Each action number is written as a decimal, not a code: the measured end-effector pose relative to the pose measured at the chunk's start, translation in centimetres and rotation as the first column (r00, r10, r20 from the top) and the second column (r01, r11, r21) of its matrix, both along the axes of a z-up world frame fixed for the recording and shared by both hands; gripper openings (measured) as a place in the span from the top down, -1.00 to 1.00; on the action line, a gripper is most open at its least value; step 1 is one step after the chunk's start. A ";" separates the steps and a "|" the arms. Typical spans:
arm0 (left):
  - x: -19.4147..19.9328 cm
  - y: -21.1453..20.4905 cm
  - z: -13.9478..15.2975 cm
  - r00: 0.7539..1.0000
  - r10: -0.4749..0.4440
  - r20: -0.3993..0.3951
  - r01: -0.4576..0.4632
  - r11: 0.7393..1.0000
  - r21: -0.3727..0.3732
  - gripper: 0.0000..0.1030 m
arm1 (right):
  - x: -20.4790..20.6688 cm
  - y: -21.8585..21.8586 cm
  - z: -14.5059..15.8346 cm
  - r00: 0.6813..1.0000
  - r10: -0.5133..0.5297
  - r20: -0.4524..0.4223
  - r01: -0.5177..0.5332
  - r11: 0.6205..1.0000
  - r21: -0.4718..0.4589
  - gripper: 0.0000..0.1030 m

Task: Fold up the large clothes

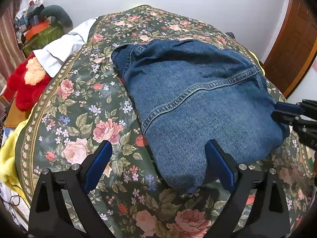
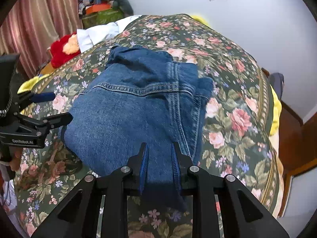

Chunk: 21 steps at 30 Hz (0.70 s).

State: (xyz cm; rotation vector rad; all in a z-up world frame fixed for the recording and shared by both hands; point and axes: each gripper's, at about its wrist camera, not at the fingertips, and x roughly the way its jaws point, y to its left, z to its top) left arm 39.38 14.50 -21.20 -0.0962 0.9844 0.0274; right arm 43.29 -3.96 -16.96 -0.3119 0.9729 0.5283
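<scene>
A blue denim jacket (image 1: 198,99) lies folded on a floral bedspread (image 1: 79,109). My left gripper (image 1: 158,144) stands open and wide over the jacket's near left corner. Its right finger is above the denim and its left finger above the bedspread, and the pads press on nothing. My right gripper (image 2: 159,146) is shut on the jacket's (image 2: 122,115) near edge, with a fold of denim pinched between its blue pads. In the left wrist view the right gripper (image 1: 276,111) clamps the jacket's right edge. In the right wrist view the left gripper (image 2: 57,108) sits at the jacket's left side.
A red plush toy (image 1: 25,83) and a white cloth (image 1: 59,53) lie at the bed's far left. Behind them stands a green box (image 1: 41,37) piled with clutter. A yellow blanket (image 1: 8,158) shows under the bedspread. A wooden door (image 1: 293,45) is at the right and a curtain (image 2: 33,25) at the left.
</scene>
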 end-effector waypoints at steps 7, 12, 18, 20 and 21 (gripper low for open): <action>-1.8 -0.1 -1.4 0.998 -0.014 -0.059 0.016 0.999 0.037 -0.98 | -0.5 -3.0 -0.9 0.996 -0.091 -0.018 0.091 0.995 -0.033 0.02; -3.5 -0.3 -2.5 0.995 -0.005 -0.102 0.024 0.982 0.187 -0.93 | 0.0 -7.3 -1.3 0.980 -0.167 -0.110 0.176 0.981 0.080 -0.55; -5.2 2.7 1.3 0.996 0.083 0.022 -0.086 0.983 0.161 -0.91 | 0.1 -8.8 1.2 0.976 -0.187 -0.108 0.200 0.972 0.126 -0.55; -4.9 3.3 3.1 0.993 0.098 0.070 -0.108 0.981 0.159 -0.91 | 0.1 -8.7 2.4 0.982 -0.177 -0.074 0.185 0.974 0.131 -0.55; -4.6 3.5 3.8 0.991 0.100 0.090 -0.113 0.982 0.150 -0.91 | 0.2 -8.6 3.0 0.983 -0.172 -0.063 0.179 0.975 0.135 -0.56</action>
